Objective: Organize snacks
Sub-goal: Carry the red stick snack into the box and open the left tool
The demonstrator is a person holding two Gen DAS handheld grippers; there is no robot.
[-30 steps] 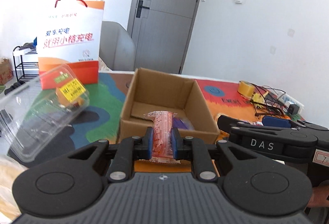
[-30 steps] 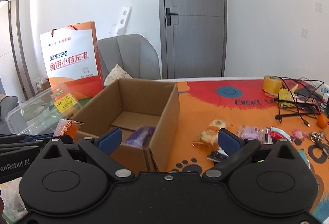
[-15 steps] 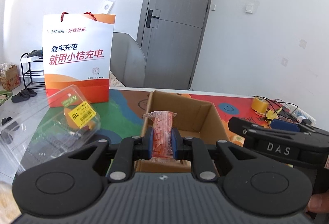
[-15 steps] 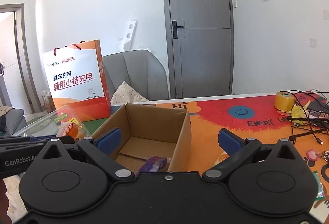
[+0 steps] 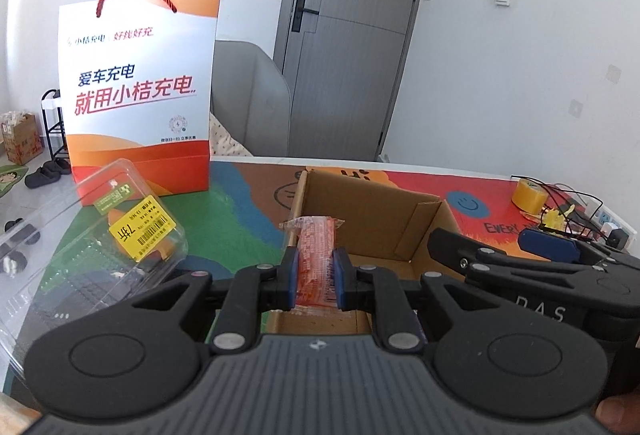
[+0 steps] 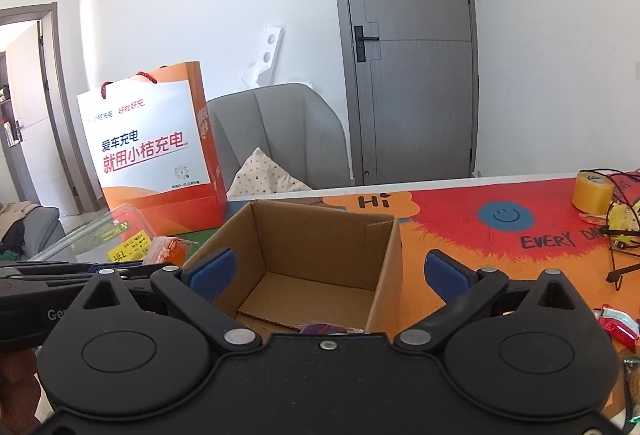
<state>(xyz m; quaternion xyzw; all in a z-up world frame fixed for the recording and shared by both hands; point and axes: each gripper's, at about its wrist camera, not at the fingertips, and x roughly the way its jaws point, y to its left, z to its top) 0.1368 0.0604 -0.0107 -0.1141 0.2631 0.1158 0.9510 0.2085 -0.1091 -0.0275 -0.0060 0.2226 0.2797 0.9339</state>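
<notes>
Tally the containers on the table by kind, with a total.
Cardboard box: 1
Paper gift bag: 1
Clear plastic clamshell: 1
Total: 3

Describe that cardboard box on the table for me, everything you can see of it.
The cardboard box is plain brown corrugated card, open-topped, standing upright on the colourful table mat. A loose card flap lies on its floor, and a purple wrapped snack shows at the near edge inside. Nothing grips it.
</notes>
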